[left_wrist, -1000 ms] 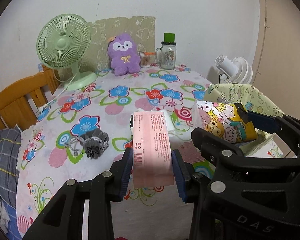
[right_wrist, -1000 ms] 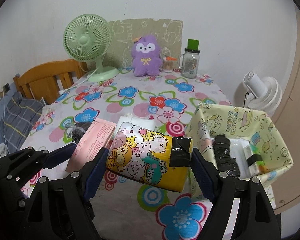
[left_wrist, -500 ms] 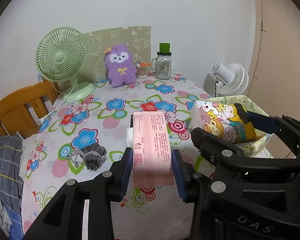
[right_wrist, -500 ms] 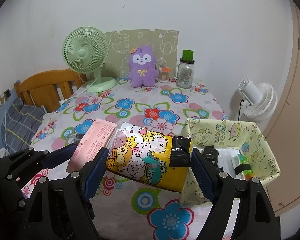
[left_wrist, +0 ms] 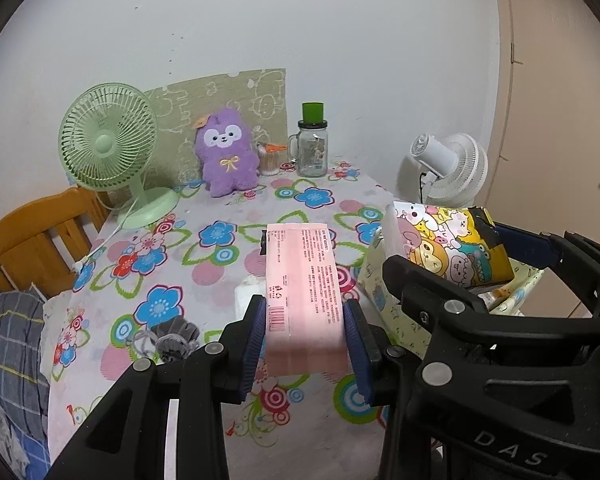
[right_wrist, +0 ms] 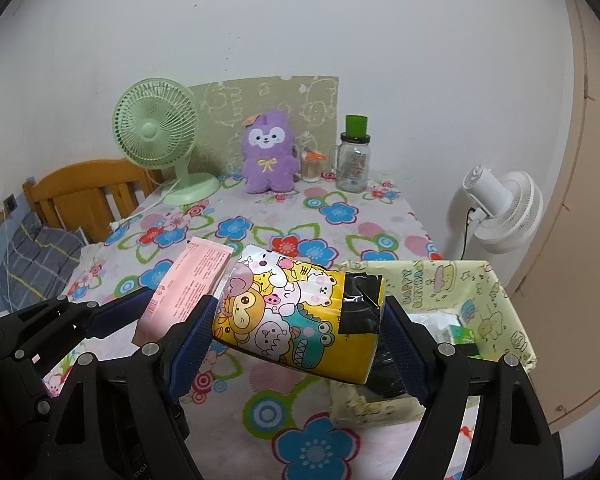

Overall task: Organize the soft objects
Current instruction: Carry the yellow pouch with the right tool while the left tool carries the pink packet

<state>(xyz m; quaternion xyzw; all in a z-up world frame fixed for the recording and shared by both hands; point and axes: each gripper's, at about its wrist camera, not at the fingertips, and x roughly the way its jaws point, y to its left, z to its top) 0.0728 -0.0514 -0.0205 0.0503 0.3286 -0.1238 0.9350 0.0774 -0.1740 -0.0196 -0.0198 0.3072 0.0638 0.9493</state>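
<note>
My left gripper (left_wrist: 305, 334) is shut on a pink tissue pack (left_wrist: 302, 288) and holds it above the flowered table (left_wrist: 148, 240). My right gripper (right_wrist: 296, 340) is shut on a yellow cartoon-print pack (right_wrist: 296, 316), held above the table just left of a pale green fabric bin (right_wrist: 480, 292). The cartoon pack also shows in the left wrist view (left_wrist: 446, 246), and the pink pack in the right wrist view (right_wrist: 188, 284). The bin holds a black item and green and white packs. A grey drawstring pouch (left_wrist: 172, 340) and a white pack (left_wrist: 248, 296) lie on the table under the left gripper.
At the back stand a green desk fan (left_wrist: 108, 152), a purple plush (left_wrist: 226, 152), a small jar (left_wrist: 270, 158) and a glass mug with green lid (left_wrist: 312, 148). A wooden chair (left_wrist: 32, 232) is on the left. A white fan (left_wrist: 448, 168) stands off the table's right.
Both grippers have risen and pulled back from the table with their packs still held. The table and bin now look lower and farther away.
</note>
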